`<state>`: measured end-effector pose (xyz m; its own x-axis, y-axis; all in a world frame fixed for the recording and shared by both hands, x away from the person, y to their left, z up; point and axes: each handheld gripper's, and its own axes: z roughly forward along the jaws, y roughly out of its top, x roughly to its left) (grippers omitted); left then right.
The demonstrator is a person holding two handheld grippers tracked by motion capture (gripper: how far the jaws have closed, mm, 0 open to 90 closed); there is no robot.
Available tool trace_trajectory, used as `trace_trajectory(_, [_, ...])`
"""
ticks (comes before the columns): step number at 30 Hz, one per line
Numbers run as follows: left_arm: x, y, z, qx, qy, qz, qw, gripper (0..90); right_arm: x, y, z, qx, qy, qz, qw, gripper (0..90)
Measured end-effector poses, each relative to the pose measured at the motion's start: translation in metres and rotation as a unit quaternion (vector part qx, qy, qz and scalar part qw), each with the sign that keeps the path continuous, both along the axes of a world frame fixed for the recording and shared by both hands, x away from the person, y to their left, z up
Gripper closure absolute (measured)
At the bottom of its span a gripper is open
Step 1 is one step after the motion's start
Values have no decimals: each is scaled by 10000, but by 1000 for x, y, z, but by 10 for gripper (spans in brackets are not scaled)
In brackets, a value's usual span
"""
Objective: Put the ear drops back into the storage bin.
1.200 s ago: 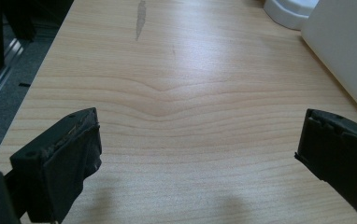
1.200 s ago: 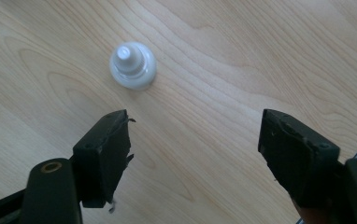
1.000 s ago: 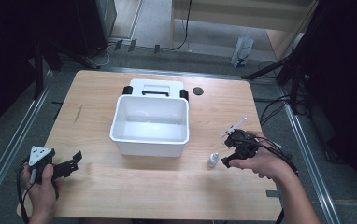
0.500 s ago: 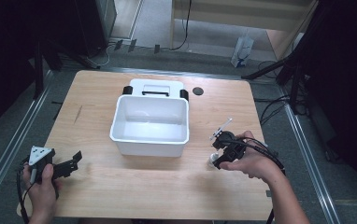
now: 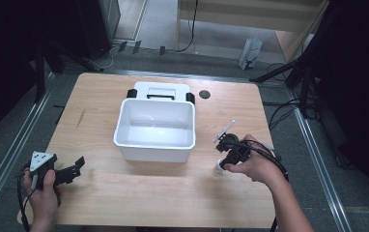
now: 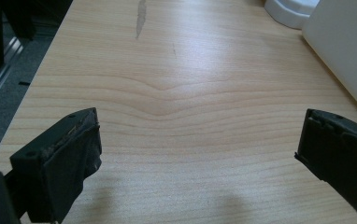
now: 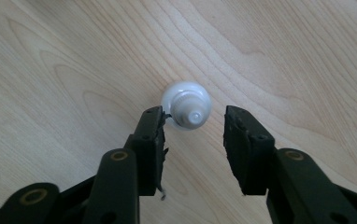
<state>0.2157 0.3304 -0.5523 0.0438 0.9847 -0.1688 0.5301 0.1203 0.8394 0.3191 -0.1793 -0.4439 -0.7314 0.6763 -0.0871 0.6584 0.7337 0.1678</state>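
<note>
A small white bottle stands upright on the wooden table, right of a white bin. My right gripper points down over the bottle, open, one jaw on each side of its cap. The left jaw nearly touches the bottle; a gap remains at the right one. In the high view the right gripper hangs just above the bottle. My left gripper rests low at the table's front left, open wide over bare wood, with nothing between its fingers.
The bin is empty, and its white lid with black clips lies just behind it. A small black disc sits at the back right. The bin's wall rises to the right of my left gripper. Metal rails run along both table sides.
My right gripper has moved left and toward the front of the table, and come down over the small bottle. The left gripper has stayed put.
</note>
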Motion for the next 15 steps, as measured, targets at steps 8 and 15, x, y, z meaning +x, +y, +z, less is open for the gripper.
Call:
trace_trajectory(8, [0, 0, 0, -3, 7, 1, 10000, 6, 6, 4, -5, 30, 245, -13, 9997, 659])
trace_trajectory(15, [0, 0, 0, -14, 6, 1, 10000, 5, 9, 7, -8, 18, 222, -13, 9998, 720])
